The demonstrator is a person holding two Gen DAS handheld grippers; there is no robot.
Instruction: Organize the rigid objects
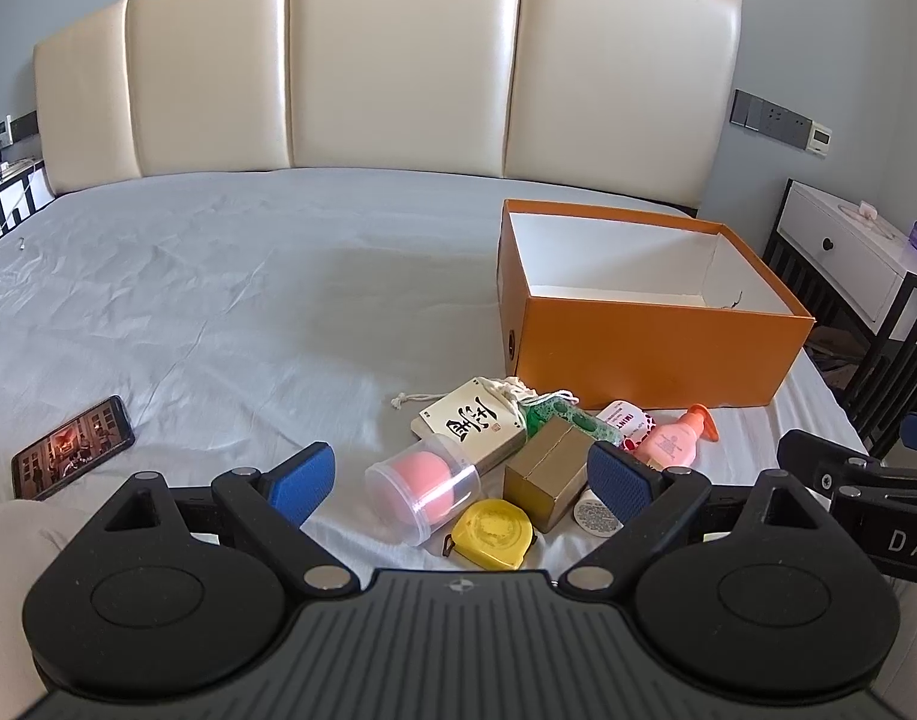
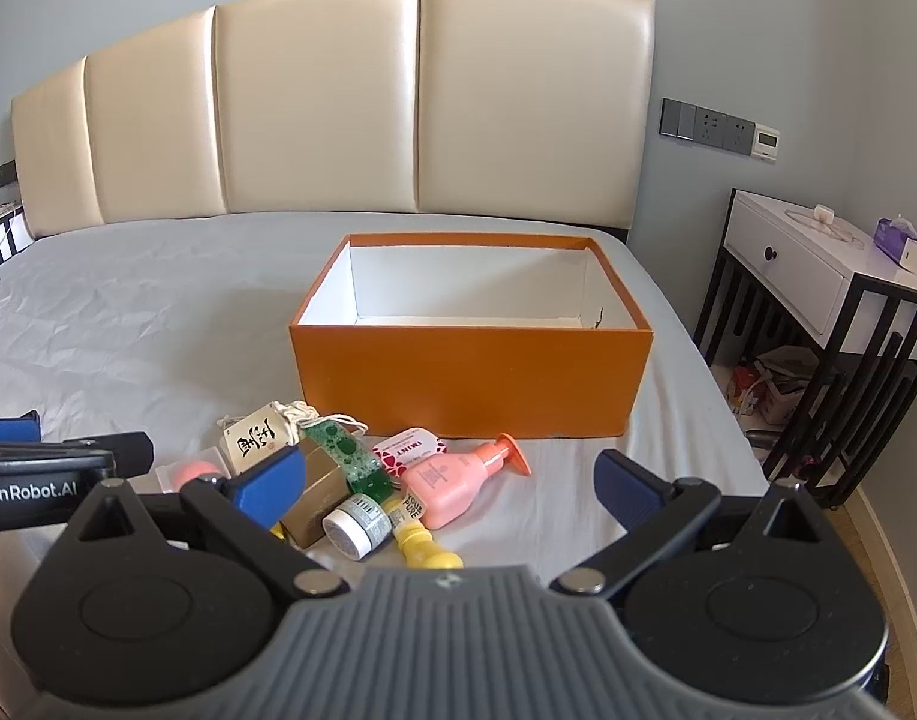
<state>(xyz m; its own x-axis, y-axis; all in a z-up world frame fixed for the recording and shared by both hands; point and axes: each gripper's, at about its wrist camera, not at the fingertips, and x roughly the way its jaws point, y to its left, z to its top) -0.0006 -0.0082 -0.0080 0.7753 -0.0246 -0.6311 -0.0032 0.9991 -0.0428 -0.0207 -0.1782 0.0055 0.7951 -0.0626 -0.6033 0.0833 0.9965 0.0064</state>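
Observation:
An open orange box [image 1: 656, 354] [image 2: 470, 384] with a white inside stands on the grey bed sheet, nothing visible in it. In front of it lies a pile: a clear tube with a pink ball [image 1: 422, 489], a yellow tape measure [image 1: 491, 534], a gold carton [image 1: 548, 471] [image 2: 320, 489], a calligraphy card box [image 1: 473, 426] [image 2: 254, 438], a green gel bottle [image 2: 353, 459], a pink pump bottle [image 1: 677, 435] [image 2: 455, 477], a small white jar [image 2: 356, 525] and a yellow bottle [image 2: 419, 534]. My left gripper [image 1: 461, 483] hangs open over the pile. My right gripper [image 2: 449, 486] is open too.
A phone [image 1: 71, 447] with a lit screen lies on the sheet at the left. A padded cream headboard [image 1: 398, 66] backs the bed. A white bedside table [image 2: 818, 276] on a black frame stands right of the bed edge.

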